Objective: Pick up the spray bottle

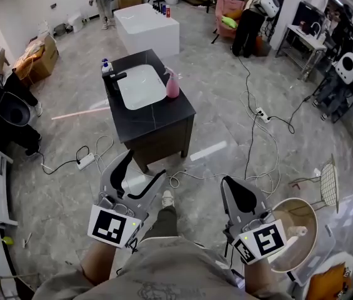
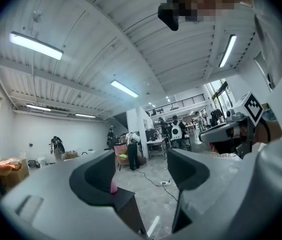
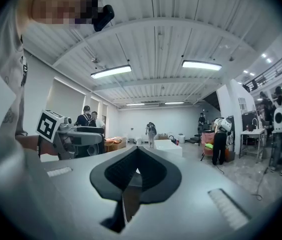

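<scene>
A pink spray bottle (image 1: pixel 172 84) stands upright on the right rim of a black sink cabinet (image 1: pixel 170 117), beside its white basin (image 1: pixel 140 86). My left gripper (image 1: pixel 140 175) is held low, well short of the cabinet, jaws open and empty. In the left gripper view a sliver of the pink spray bottle (image 2: pixel 113 186) shows past the left jaw of the left gripper (image 2: pixel 141 175). My right gripper (image 1: pixel 240 194) is to the right at the same height, jaws shut with nothing in them. Its own view shows the right gripper (image 3: pixel 135 176) with pads pressed together.
A blue-capped soap bottle (image 1: pixel 106 66) and black tap (image 1: pixel 116 78) sit at the basin's left. Cables (image 1: pixel 251 130) and power strips (image 1: pixel 85 161) lie on the floor around the cabinet. A round wooden table (image 1: pixel 298 230) stands at my right. People stand far back by a white block (image 1: pixel 146 29).
</scene>
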Tool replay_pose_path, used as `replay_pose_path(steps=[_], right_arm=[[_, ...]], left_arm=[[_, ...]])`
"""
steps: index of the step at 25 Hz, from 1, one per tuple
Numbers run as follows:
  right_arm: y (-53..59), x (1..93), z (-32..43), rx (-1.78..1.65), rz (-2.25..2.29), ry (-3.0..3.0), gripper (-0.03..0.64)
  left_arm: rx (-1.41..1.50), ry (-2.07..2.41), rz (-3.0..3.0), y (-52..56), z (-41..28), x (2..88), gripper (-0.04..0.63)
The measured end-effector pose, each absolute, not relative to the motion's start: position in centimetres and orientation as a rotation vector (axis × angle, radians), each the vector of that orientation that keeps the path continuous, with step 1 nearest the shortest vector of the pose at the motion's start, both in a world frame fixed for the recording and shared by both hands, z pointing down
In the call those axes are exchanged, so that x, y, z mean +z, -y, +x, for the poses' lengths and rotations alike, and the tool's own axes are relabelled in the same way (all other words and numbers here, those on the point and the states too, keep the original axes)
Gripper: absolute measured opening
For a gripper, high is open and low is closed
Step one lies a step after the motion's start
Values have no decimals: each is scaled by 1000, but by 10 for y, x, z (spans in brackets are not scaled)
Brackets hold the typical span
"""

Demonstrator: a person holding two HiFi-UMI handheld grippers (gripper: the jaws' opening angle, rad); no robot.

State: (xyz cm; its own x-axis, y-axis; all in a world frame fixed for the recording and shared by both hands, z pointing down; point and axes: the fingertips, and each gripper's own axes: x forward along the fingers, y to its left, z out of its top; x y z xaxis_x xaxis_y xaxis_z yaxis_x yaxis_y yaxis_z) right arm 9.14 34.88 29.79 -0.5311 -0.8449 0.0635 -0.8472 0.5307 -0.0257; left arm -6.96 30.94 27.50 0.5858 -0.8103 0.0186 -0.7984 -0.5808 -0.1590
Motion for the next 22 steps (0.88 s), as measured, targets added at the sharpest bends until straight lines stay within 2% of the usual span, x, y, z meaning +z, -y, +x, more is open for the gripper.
replay_pose_path(steps=[11,22], right_arm=[[-256,308,95,86,1487,2678,29],[-92,313,82,137,1483,2633,29]], left_arm=[[-133,-1404,-2693,-215,-75,290,313],[-147,-1332,-2724,-51,-77,298,313]])
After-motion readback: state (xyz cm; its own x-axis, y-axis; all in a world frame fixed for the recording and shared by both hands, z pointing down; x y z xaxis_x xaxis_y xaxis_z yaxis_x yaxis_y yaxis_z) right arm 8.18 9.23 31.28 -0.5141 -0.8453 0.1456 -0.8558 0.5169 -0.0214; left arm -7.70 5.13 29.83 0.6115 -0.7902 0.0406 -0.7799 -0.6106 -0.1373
